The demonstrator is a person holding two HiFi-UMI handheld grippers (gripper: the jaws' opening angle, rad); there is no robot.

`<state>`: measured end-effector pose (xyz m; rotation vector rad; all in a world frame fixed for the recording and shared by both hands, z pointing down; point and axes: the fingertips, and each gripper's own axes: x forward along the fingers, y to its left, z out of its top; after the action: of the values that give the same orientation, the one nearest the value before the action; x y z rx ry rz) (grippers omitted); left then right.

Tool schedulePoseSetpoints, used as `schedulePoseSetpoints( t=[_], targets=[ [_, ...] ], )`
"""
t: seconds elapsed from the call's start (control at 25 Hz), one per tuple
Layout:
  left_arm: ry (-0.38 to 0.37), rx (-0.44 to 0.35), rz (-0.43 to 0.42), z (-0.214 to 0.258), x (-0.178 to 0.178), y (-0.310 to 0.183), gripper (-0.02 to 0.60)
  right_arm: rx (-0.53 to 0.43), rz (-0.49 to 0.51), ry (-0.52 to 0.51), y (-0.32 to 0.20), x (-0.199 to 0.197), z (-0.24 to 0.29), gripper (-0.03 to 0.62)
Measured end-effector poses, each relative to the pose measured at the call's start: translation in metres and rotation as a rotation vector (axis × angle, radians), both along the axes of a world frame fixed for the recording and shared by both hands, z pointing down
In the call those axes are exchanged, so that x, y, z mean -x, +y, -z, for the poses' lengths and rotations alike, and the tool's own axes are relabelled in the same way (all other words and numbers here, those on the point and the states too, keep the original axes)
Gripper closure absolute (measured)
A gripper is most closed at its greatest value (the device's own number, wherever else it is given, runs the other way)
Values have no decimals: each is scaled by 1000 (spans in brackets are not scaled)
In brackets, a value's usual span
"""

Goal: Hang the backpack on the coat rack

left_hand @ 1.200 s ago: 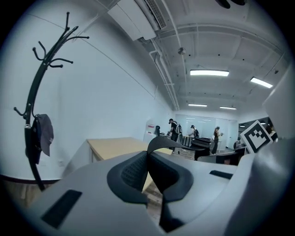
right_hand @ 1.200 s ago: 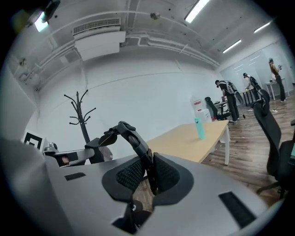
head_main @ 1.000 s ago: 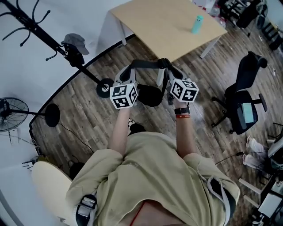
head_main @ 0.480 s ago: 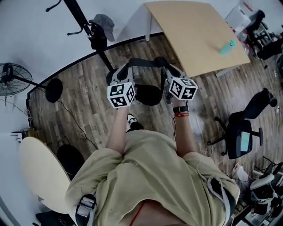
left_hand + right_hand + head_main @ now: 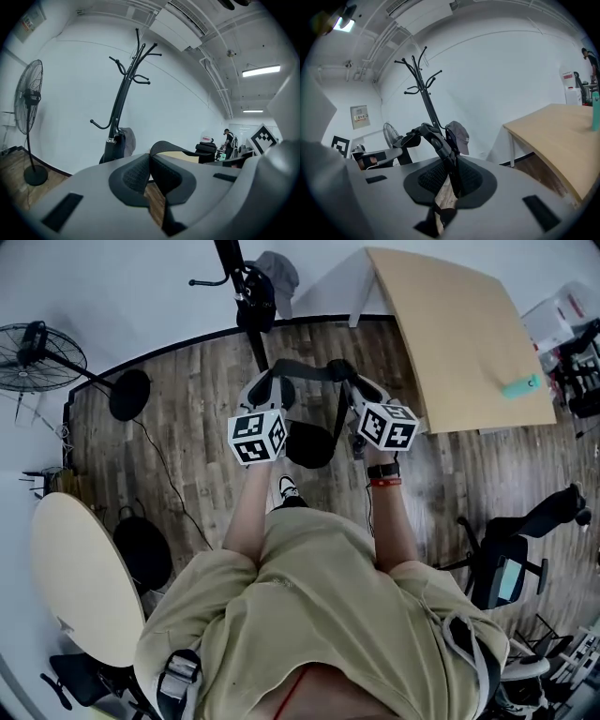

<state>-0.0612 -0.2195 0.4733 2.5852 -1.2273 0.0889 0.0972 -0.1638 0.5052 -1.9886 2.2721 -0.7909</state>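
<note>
A black backpack (image 5: 308, 443) hangs between my two grippers by its strap (image 5: 309, 370). My left gripper (image 5: 270, 388) is shut on the strap's left end (image 5: 161, 146), and my right gripper (image 5: 360, 390) is shut on its right end (image 5: 440, 143). The black coat rack (image 5: 246, 289) stands just beyond the grippers against the white wall, with a grey cap (image 5: 277, 276) hung on it. From the left gripper view the coat rack (image 5: 123, 93) rises ahead with its hooks free at the top. In the right gripper view, the coat rack (image 5: 424, 89) and the cap (image 5: 460, 136) stand behind the strap.
A wooden table (image 5: 469, 334) with a teal bottle (image 5: 518, 387) stands to the right of the rack. A floor fan (image 5: 37, 343) with a round base (image 5: 128, 395) is to the left. A round pale table (image 5: 75, 577) sits at lower left, an office chair (image 5: 506, 563) at lower right.
Both grippers have carried the backpack across the room toward the coat rack, which now stands straight ahead and closer. The table has slid to the right of the view. Both grips are unchanged.
</note>
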Motion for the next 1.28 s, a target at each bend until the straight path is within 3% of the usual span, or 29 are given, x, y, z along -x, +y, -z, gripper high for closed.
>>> schedulePoseSetpoints(
  t=[0.24,0.56,0.84,1.28],
  targets=[
    [-10,-9,45,6,36,-36,555,-7,55,-14,-50,36,4,530],
    [-18,-5,170,15,68,-79,555,-13,193,-14,-118,65,18,530],
    [-23,24,265,17,69,-118,555,-4,313,-7,-180,66,28,529],
    [-36,57,315,19,66,-167,555,33,368,-33,-241,65,23,528]
  ],
)
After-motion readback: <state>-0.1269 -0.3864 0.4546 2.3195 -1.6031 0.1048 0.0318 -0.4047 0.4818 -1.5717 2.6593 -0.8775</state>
